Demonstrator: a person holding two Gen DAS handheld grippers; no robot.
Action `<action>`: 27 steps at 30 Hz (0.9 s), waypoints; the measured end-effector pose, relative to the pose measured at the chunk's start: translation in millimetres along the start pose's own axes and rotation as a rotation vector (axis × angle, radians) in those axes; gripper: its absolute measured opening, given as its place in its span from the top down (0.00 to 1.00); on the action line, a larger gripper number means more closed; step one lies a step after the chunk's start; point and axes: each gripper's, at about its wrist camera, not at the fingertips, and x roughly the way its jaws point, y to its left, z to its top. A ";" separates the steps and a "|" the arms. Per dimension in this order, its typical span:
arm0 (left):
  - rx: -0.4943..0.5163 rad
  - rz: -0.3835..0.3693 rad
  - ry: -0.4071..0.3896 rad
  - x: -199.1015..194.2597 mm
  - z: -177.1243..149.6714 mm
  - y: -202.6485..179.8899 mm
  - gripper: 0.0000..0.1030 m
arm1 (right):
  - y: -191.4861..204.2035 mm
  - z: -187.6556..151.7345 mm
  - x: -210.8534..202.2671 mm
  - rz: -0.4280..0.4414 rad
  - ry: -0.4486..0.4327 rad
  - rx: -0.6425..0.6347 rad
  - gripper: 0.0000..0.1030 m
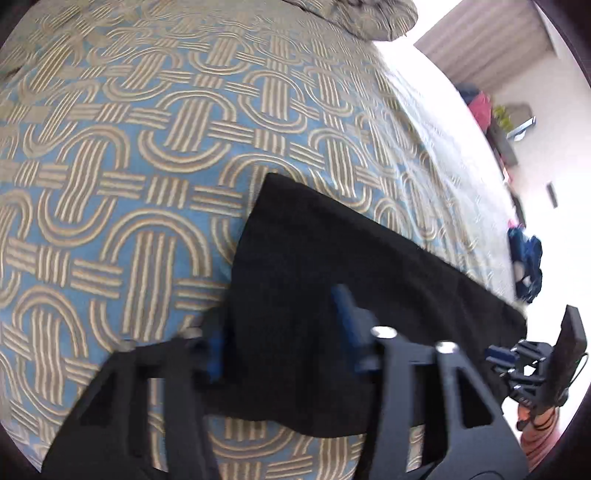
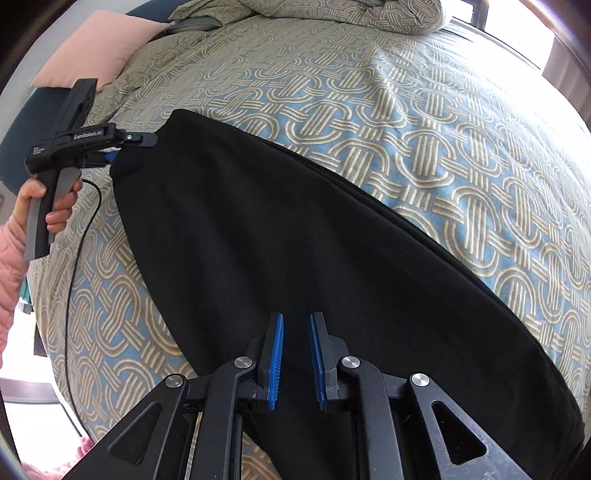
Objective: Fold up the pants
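Observation:
Black pants [image 2: 277, 221] lie lengthwise, flat and doubled over, on a patterned bedspread [image 2: 406, 110]. My right gripper [image 2: 296, 315] points down onto their near end. Its blue pads [image 2: 277, 354] stand a narrow slit apart, with black cloth filling the slit. The left gripper [image 2: 125, 147], held by a hand [image 2: 55, 206], sits at the pants' far corner. In the left wrist view the pants [image 1: 332, 251] run off to the right. There the left gripper [image 1: 280, 336] straddles the pants' end, its pads well apart and not pressing the cloth. The right gripper [image 1: 495, 358] shows at the other end.
A pink pillow [image 2: 99, 44] and a bunched duvet [image 2: 314, 11] lie at the head of the bed. A black cable [image 2: 74, 295] trails from the left gripper across the bedspread [image 1: 129, 147]. Blue clothing [image 1: 528, 266] lies on the bright floor beyond the bed's edge.

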 end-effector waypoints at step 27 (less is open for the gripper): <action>0.476 0.246 -0.157 -57.7 -31.4 -200.9 0.92 | -73.3 -33.3 -14.1 0.164 -0.080 0.400 0.83</action>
